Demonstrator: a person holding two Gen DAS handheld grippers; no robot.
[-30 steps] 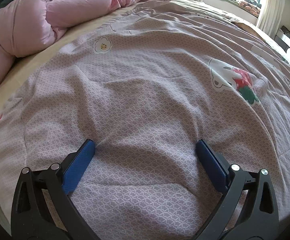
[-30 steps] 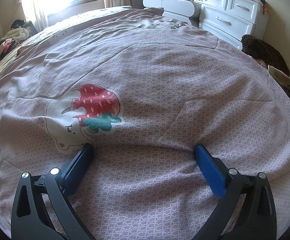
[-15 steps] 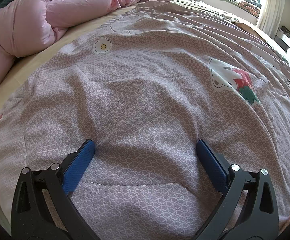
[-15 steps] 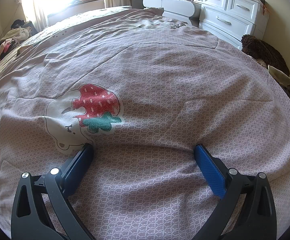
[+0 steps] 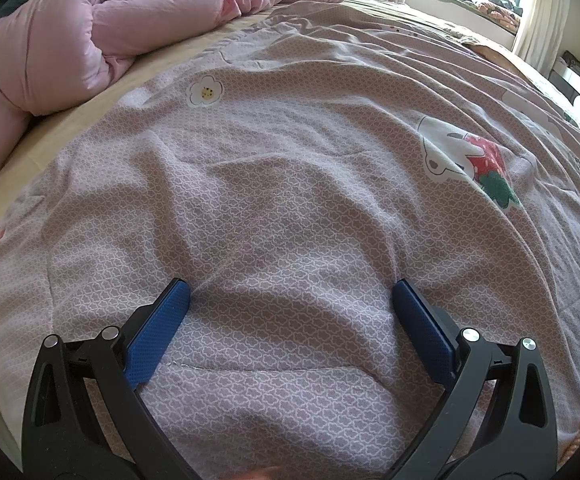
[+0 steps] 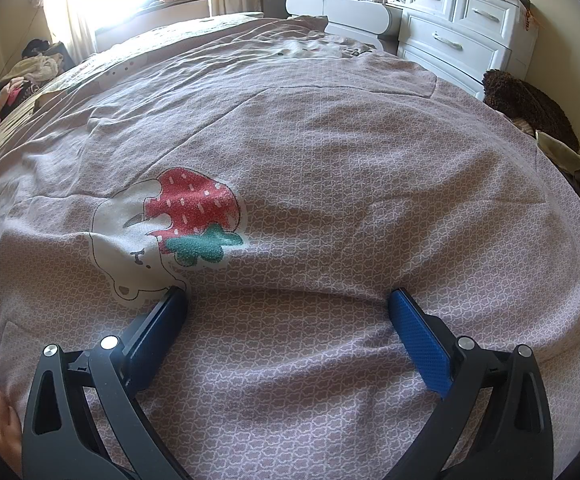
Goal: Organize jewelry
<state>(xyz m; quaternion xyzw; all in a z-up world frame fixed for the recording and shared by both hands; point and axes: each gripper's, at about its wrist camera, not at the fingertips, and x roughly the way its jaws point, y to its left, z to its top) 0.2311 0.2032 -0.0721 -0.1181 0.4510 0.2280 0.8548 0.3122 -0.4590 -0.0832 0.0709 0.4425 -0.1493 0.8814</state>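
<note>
Bedspread under left gripper, right gripper, jaws spread

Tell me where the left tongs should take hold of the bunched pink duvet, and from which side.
Grip the pink duvet at its nearest rounded fold, probably best from the patterned bedspread side: that bulge juts out toward the left tongs, which stand open, and looks soft enough to pinch.

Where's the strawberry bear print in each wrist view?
Left wrist: strawberry bear print sits right of centre, past the right blue pad.
Right wrist: strawberry bear print lies left of centre, just above the left pad.
Shared landmark: the patterned bedspread.
</note>
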